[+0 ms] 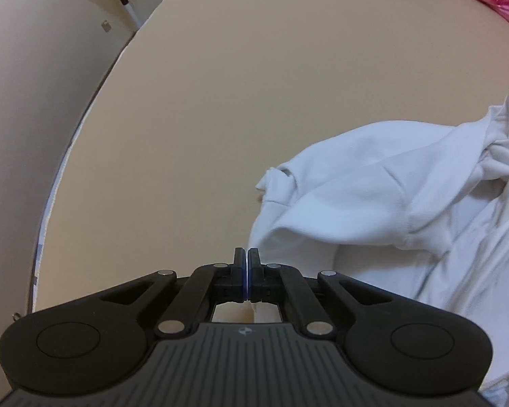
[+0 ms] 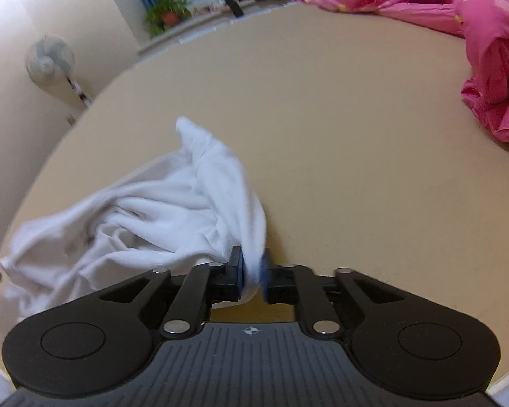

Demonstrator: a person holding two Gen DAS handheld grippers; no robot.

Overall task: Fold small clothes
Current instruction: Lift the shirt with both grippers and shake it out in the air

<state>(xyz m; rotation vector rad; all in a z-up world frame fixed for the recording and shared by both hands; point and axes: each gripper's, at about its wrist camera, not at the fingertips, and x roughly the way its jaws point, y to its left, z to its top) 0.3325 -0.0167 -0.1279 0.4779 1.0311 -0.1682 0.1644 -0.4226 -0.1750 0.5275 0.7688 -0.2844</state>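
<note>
your right gripper [image 2: 251,268] has its jaws pinched on a bunched fold of the white garment [image 2: 146,217], cloth squeezed between the blue pads and a little hanging below them. from that view the rest of the garment trails off toward 9 o'clock, crumpled and motion-blurred, over the tan surface [image 2: 339,129]. your left gripper [image 1: 247,264] has its jaws pressed together with no gap; a scrap of white shows just under them, but you cannot tell whether they grip it. in the left view the white garment [image 1: 390,203] lies rumpled at 3 o'clock. pink bedding [image 2: 485,44] sits at 1 o'clock in the right view, a standing fan [image 2: 51,61] at 10.
</note>
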